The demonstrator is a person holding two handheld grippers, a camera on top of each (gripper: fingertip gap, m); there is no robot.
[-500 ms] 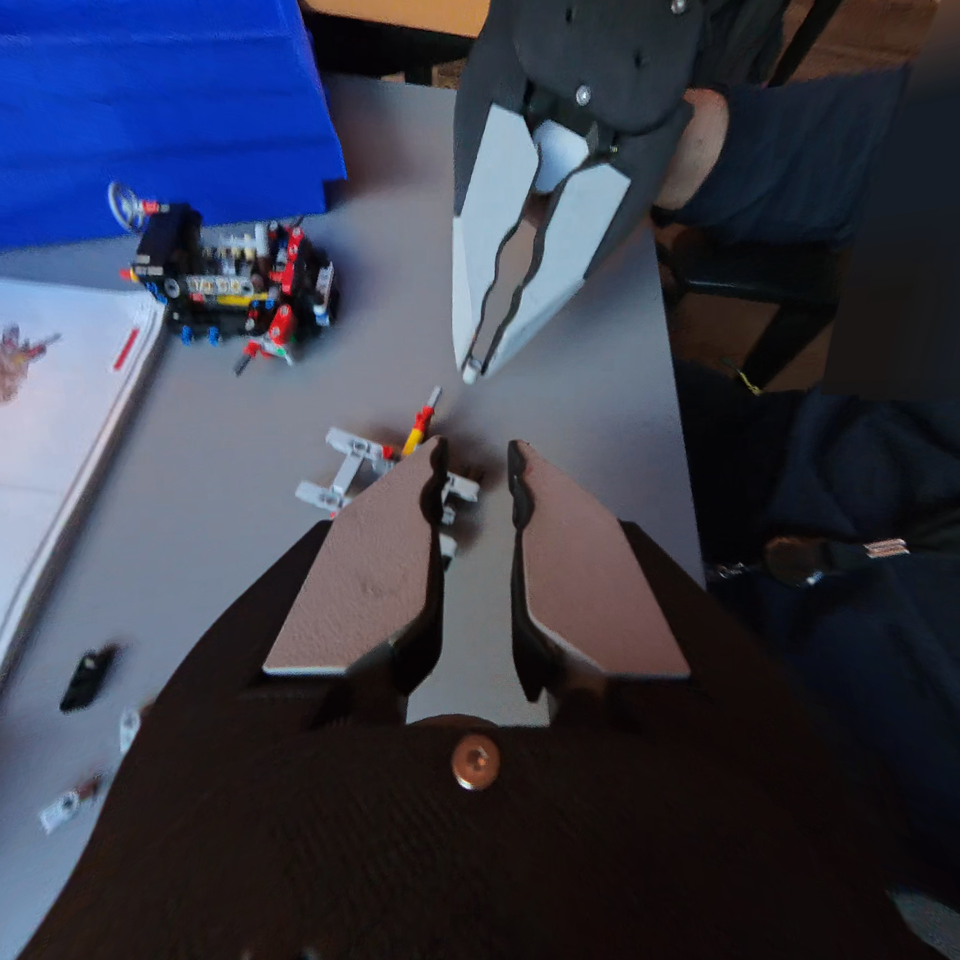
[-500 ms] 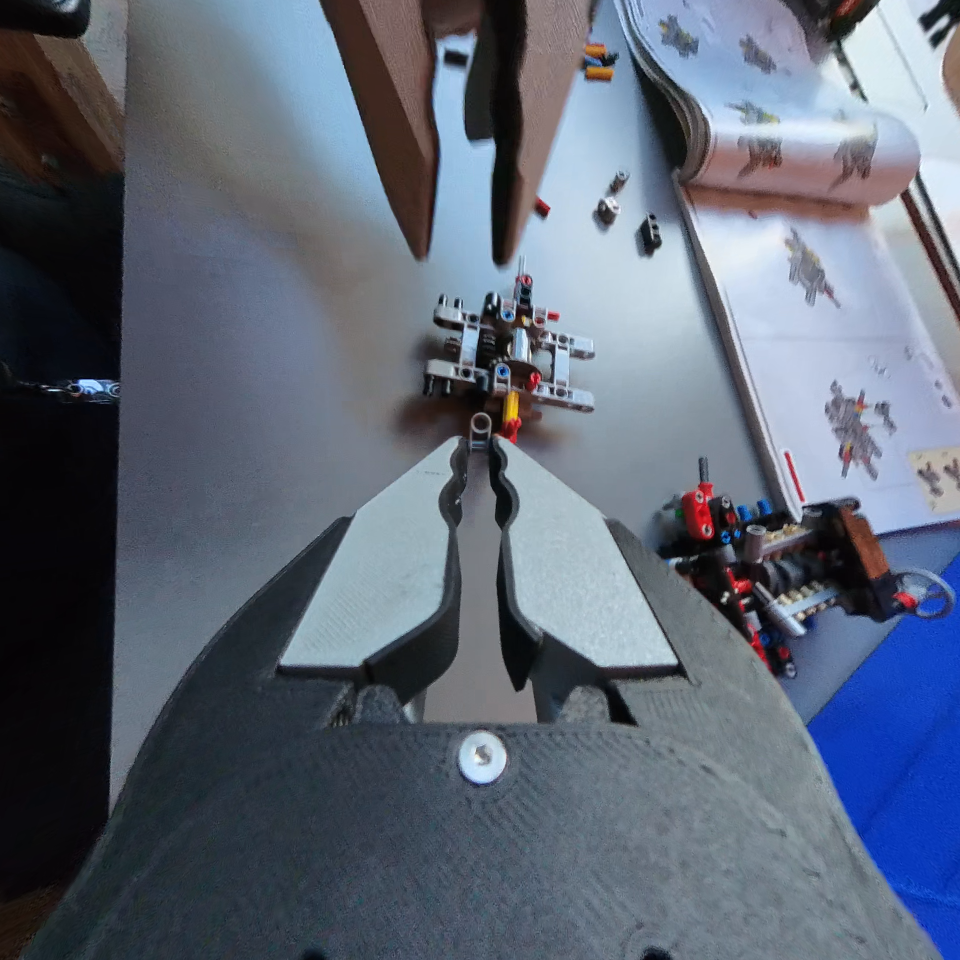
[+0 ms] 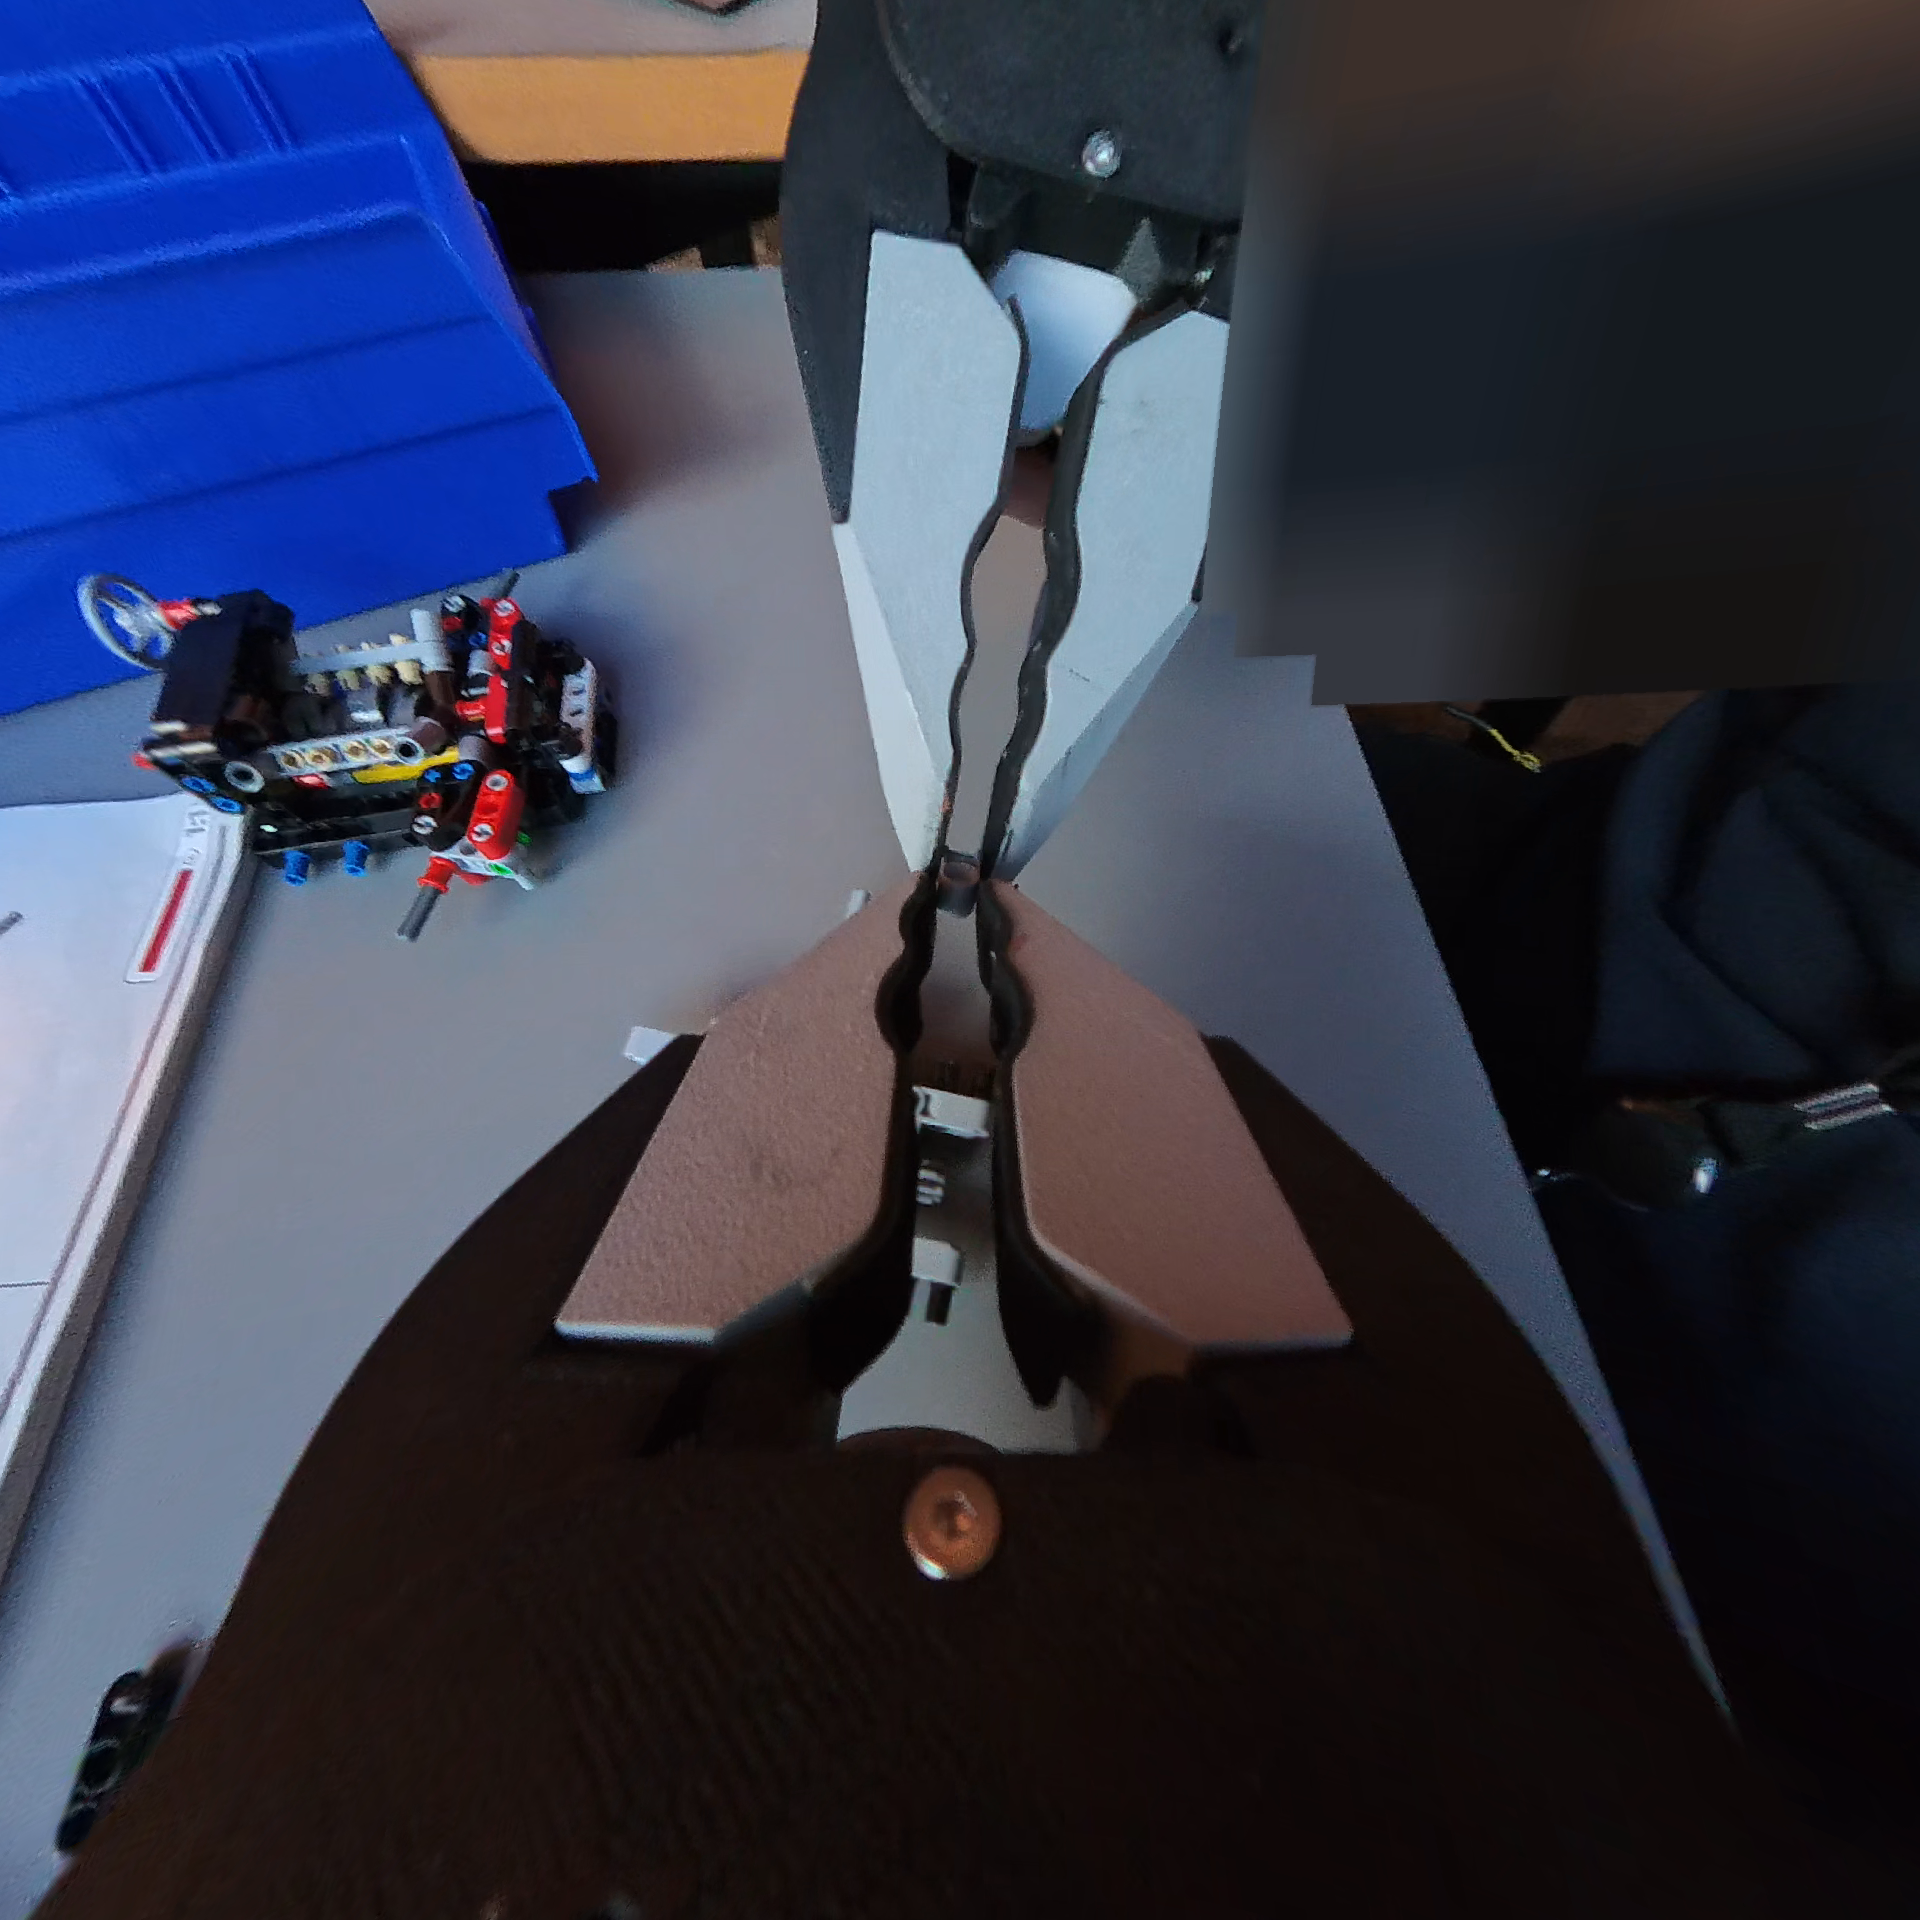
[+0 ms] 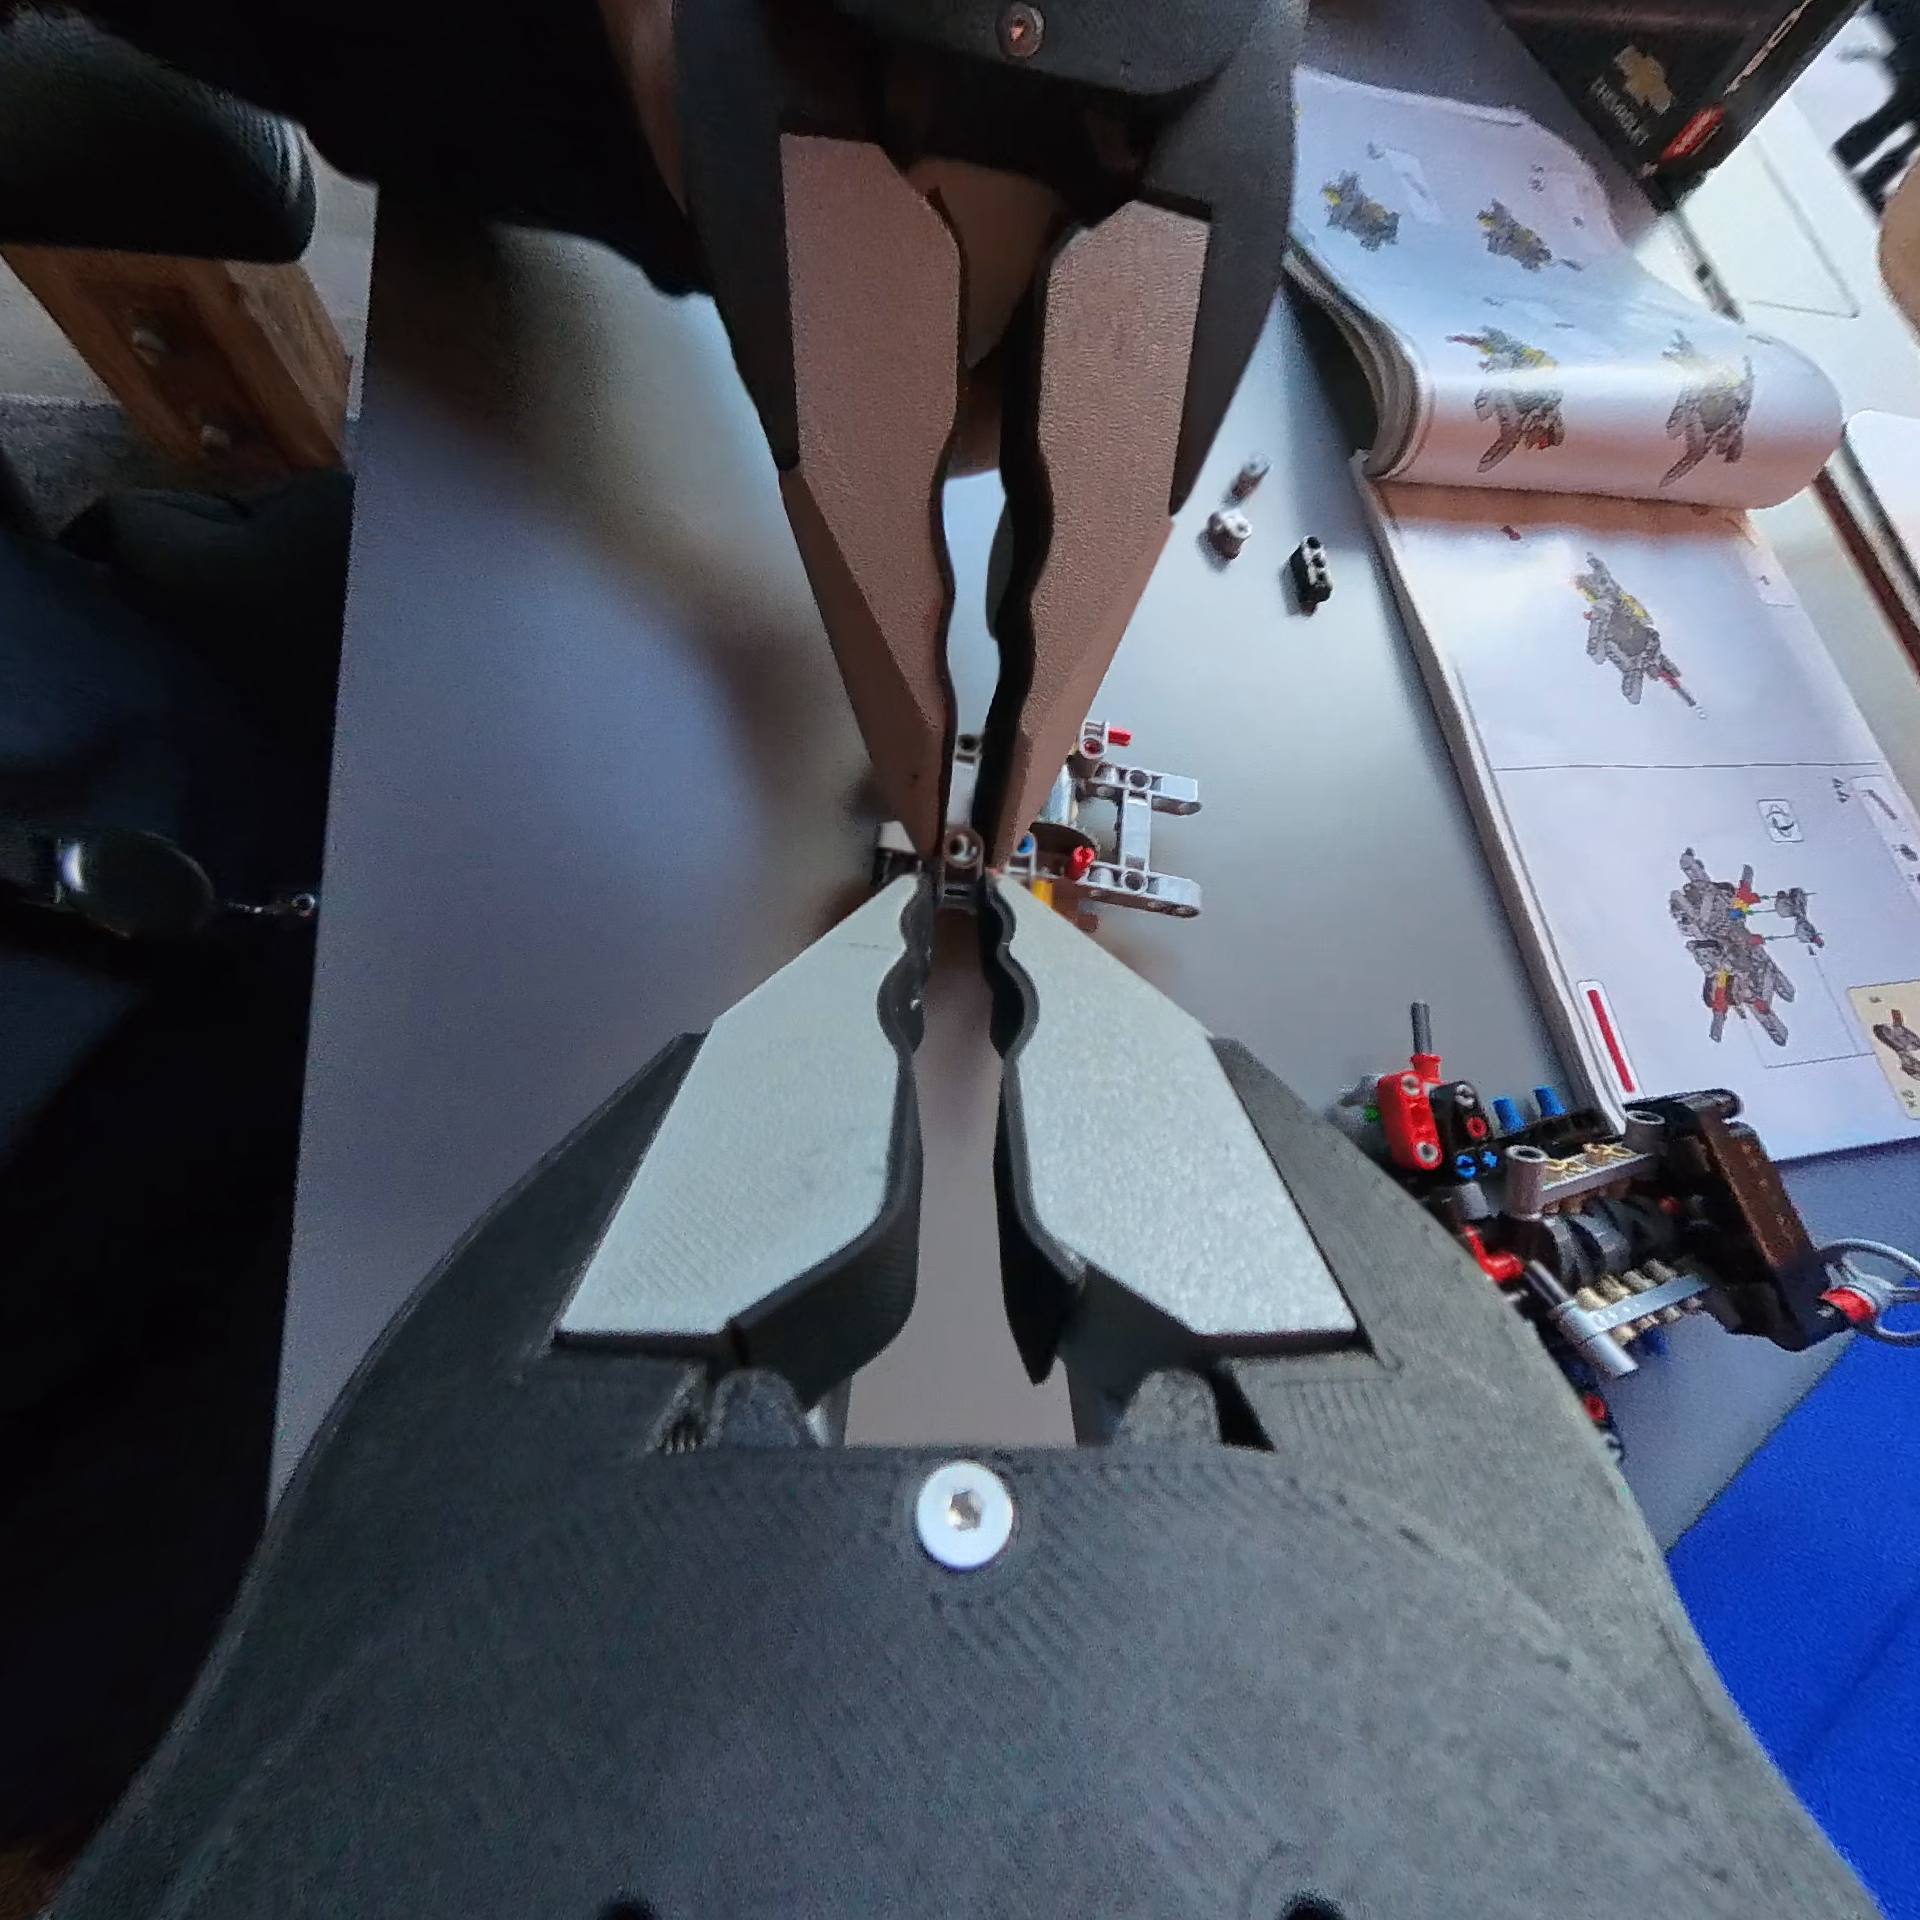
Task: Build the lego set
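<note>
Right gripper (image 4: 951, 902): narrow, pads nipping a small grey connector (image 4: 958, 854). Tip to tip opposite, left gripper (image 3: 954, 902) nips the same piece. Grey frame assembly (image 4: 1132, 831) on the table (image 4: 540, 727) just beyond, unjoined. Black-red model (image 4: 1621, 1174) right; booklet (image 4: 1662, 727) farther.

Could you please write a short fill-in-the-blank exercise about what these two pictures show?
1. The two grippers meet tip to tip over the ____ table.
2. The bin behind the black brick model is ____.
3. The open instruction booklet lies to the ____ of the right gripper in its view.

Missing words: grey; blue; right
</note>
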